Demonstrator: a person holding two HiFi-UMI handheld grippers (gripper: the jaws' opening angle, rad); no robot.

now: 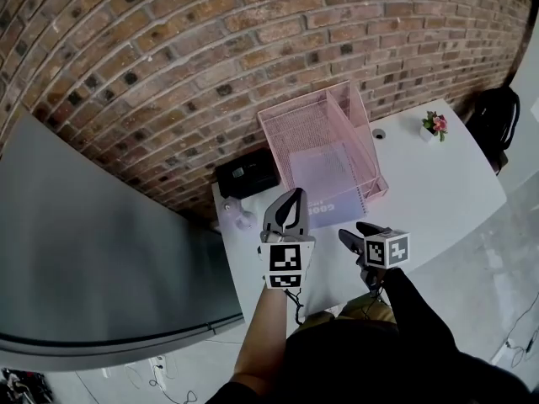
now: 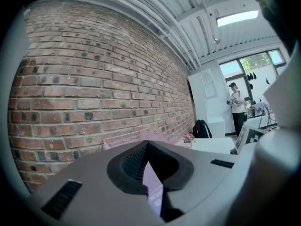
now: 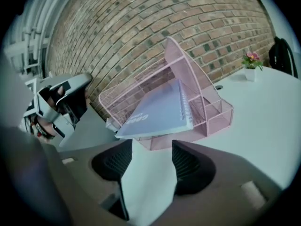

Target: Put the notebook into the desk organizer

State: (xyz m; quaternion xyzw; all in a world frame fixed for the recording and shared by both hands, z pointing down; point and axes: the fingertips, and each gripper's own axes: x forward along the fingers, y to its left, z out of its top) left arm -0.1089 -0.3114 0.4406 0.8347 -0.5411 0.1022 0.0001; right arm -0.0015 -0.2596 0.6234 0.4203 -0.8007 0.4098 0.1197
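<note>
Notebook (image 3: 155, 109) inside pink desk organizer (image 3: 214, 119); right gripper (image 3: 151, 146) empty, jaws apart

My left gripper (image 1: 291, 202), carried on a bare forearm (image 1: 259, 339), points forward, its jaw tips meeting with nothing pinched. My right gripper (image 1: 357, 232), on a dark-sleeved arm (image 1: 421, 310), sits just beside it, jaws spread wide and empty.

Daylight is admitted by ceiling panel (image 2: 237, 18) and window (image 2: 251, 65); edges are bowed and vignetted by fisheye; foreground blurred.
</note>
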